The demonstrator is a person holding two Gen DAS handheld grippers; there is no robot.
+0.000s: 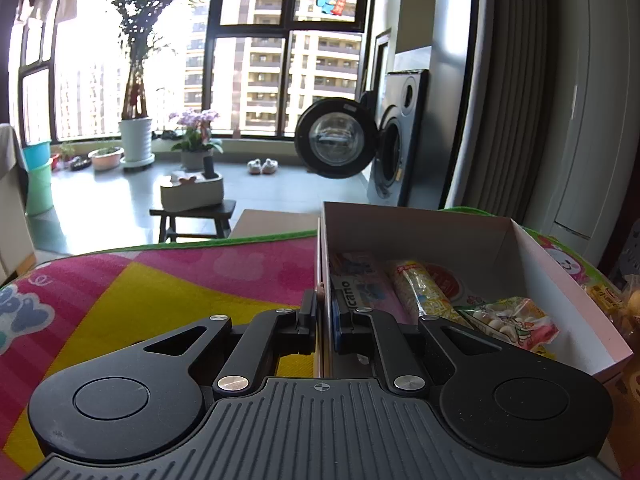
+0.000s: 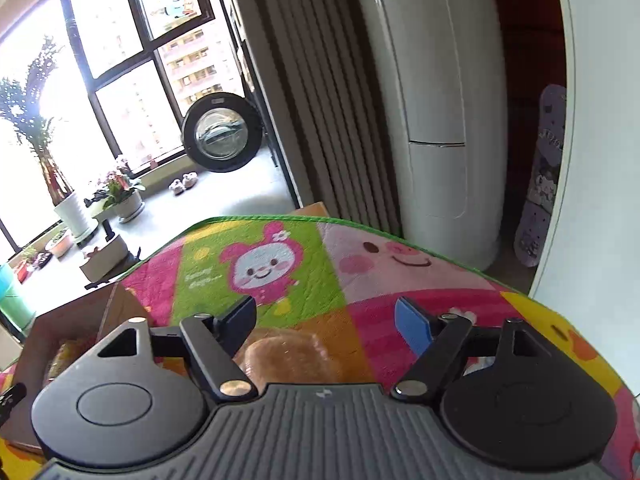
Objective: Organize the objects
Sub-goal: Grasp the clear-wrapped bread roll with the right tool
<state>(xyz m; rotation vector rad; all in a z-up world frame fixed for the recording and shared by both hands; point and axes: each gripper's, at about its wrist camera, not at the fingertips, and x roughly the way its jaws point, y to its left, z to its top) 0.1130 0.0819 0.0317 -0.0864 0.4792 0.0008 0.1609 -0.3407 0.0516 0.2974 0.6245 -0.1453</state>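
The left gripper (image 1: 323, 320) has its fingers closed narrow on the left wall of the cardboard box (image 1: 560, 292), which sits on the table and holds snack packets (image 1: 508, 322). The right gripper (image 2: 326, 320) hangs wide over a clear-wrapped pastry (image 2: 288, 354) beside the box. Judged light, soft, crushable and slippery; best pinched gently across its middle.

Both wrist views sit low over the mat (image 1: 160, 280), facing the window (image 2: 120, 40).

Left gripper (image 1: 323, 312) pinches box (image 1: 420, 232) left wall at 12 o'clock; snack packets (image 1: 508, 322) inside, mat (image 1: 160, 292) beneath.
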